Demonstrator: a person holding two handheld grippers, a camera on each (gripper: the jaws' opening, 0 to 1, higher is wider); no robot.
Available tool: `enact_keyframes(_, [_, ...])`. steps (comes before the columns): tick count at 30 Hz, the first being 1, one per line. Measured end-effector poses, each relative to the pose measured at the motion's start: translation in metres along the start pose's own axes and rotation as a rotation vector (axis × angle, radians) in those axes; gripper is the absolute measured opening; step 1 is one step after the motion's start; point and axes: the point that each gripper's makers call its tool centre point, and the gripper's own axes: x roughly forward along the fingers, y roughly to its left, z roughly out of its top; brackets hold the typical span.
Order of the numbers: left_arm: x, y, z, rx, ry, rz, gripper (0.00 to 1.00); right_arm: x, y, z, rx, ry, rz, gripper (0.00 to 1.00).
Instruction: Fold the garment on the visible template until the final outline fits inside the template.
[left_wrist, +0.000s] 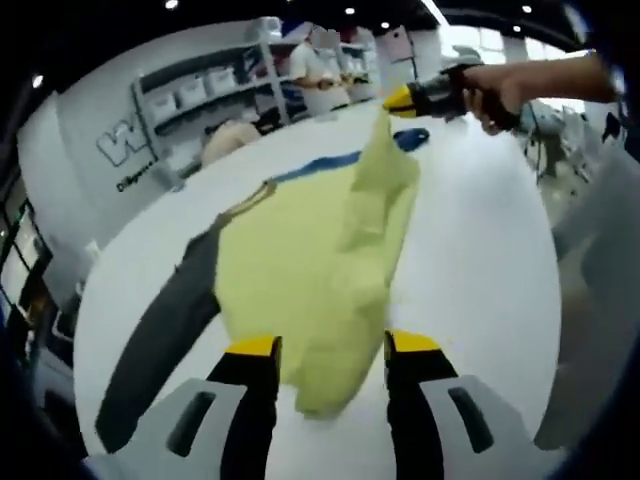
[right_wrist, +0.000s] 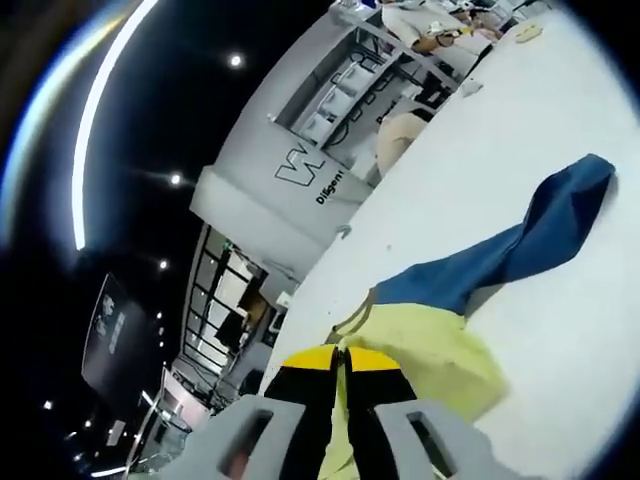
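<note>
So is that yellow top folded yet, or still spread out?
Partly folded: the yellow garment lies mostly spread on the table, one corner lifted by the right gripper.

Right gripper (right_wrist: 343, 352), jaws pinched on yellow garment (right_wrist: 440, 365), blue sleeve (right_wrist: 520, 250) across white table (right_wrist: 560, 120).

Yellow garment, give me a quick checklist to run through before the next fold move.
1. Right gripper pinching the yellow garment: ok, jaws closed on a raised edge.
2. Left gripper holding fabric: not ok, jaws open with the garment's near end lying between them.
3. Gray sleeve laid out: ok, flat on the white table.
4. Blue sleeve laid out: ok, stretched along the table.
5. Template outline visible: cannot tell.
6. Garment fully on the table: ok.
</note>
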Motion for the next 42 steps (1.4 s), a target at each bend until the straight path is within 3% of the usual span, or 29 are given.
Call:
enact_keyframes(3, [0.011, -0.002, 0.001, 0.080, 0.020, 0.041, 0.59, -0.003, 0.002, 0.000, -0.003, 0.002, 0.002, 0.00])
enact_keyframes(9, [0.014, 0.015, 0.006, 0.251, 0.053, 0.160, 0.45, -0.006, -0.001, 0.003, 0.015, -0.010, 0.003, 0.00])
enact_keyframes(14, [0.006, 0.027, 0.014, 0.222, 0.025, 0.182, 0.41, -0.008, 0.000, 0.001, 0.019, -0.010, 0.001, 0.00])
enact_keyframes(18, [-0.010, 0.052, 0.017, 0.185, 0.009, 0.235, 0.32, -0.009, -0.002, 0.000, 0.020, -0.006, -0.003, 0.00])
enact_keyframes(19, [-0.017, 0.065, 0.015, 0.150, 0.008, 0.270, 0.31, -0.009, -0.002, -0.002, 0.021, -0.004, -0.003, 0.00])
enact_keyframes(26, [-0.031, 0.091, -0.003, 0.083, 0.023, 0.315, 0.34, -0.006, -0.004, -0.004, 0.026, 0.002, -0.003, 0.00])
enact_keyframes(33, [-0.028, 0.071, -0.018, 0.112, 0.034, 0.199, 0.36, -0.005, -0.005, -0.004, 0.029, 0.004, -0.001, 0.00])
enact_keyframes(38, [-0.023, 0.062, -0.027, 0.187, 0.075, 0.168, 0.34, -0.007, -0.004, -0.004, 0.028, 0.004, -0.003, 0.00])
enact_keyframes(42, [-0.022, 0.063, -0.030, 0.229, 0.101, 0.180, 0.26, -0.010, -0.004, -0.005, 0.029, 0.004, -0.005, 0.00])
